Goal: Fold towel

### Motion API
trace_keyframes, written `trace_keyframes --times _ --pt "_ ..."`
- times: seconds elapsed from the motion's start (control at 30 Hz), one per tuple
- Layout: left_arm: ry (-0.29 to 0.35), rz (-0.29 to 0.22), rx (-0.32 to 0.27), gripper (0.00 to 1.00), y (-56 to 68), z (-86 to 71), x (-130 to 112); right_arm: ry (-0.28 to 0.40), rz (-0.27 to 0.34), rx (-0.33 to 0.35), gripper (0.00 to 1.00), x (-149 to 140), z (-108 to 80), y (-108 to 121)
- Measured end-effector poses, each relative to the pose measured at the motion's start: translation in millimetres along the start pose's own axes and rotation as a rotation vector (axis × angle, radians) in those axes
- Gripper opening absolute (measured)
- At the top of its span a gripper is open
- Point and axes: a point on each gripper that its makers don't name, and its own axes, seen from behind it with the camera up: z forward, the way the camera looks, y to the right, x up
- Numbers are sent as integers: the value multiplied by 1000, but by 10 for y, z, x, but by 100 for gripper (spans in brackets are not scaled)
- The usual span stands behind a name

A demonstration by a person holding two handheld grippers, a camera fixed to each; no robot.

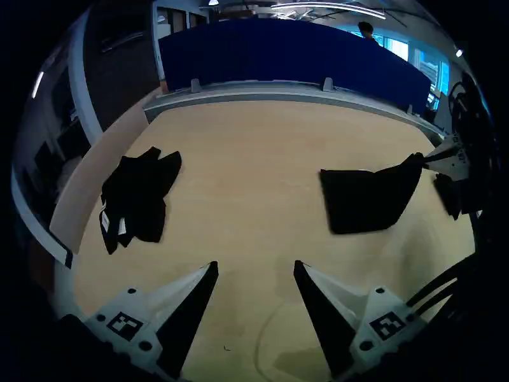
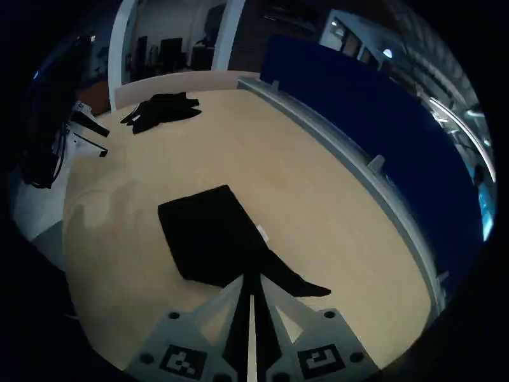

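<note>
Pale wooden bench (image 1: 254, 159) runs back to a blue partition (image 1: 286, 57) along its far edge. In the left gripper view, the black towel (image 1: 366, 200) lies flat on the right side of the bench as a compact, roughly four-sided shape, so at least one fold looks done. Its far right corner is drawn out to a point where the right gripper (image 1: 445, 159) meets it. In the right gripper view, that gripper's jaws are together, clamped on a stretched strip of the towel just ahead of them. The left gripper (image 1: 254, 267) hangs over bare bench, nearer than the towel and well apart from it, jaws apart and empty. A crumpled black cloth (image 1: 137, 197) sits at the far left, unfolded. My judgement: the held corner has yet to be laid down or carried across, and the edges squared.
</note>
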Motion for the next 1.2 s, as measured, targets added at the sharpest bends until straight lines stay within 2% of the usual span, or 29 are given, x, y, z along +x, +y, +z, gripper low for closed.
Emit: trace_keyframes --times 0.27,0.5,0.67,0.87,1.0,1.2 --pt "18 -45 0 88 -35 -90 -37 1 -128 74 3 364 256 -226" --pt "37 -83 17 88 -82 -154 -51 -11 -224 169 3 586 606 -653" --pt "40 -110 21 88 -99 -213 -118 -20 -234 221 3 643 950 -956" --pt "35 -146 30 88 -151 -250 -231 -54 -203 283 3 551 1309 -1263" --pt "35 -162 27 88 -159 -249 -255 -72 -187 294 3 498 1404 -1316" --pt "36 -152 24 88 -156 -226 -253 -67 -187 295 6 490 1391 -1292"
